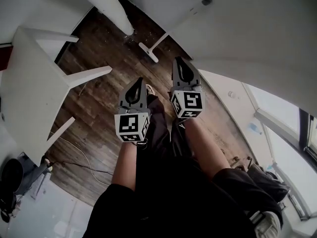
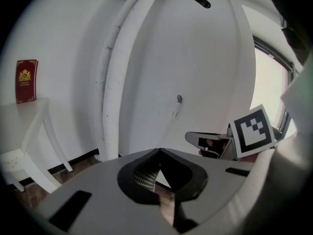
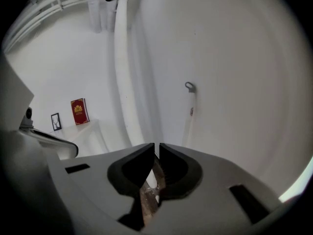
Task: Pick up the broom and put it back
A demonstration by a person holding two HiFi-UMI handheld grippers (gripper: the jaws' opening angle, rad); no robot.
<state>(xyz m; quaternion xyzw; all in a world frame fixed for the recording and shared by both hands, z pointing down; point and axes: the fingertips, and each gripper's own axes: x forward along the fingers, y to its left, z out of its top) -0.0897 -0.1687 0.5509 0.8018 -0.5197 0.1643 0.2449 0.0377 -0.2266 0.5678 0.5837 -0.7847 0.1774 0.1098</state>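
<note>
Two tools are closed on nothing: the left tool and the right tool hang side by side over the wooden floor. The broom leans untouched against the wall ahead. The approach seems to be in hand; next, a tool must open round it.

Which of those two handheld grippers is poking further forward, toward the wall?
The right gripper: in the head view its tip lies further ahead, closer to the white wall, than the tip of the left gripper.
</note>
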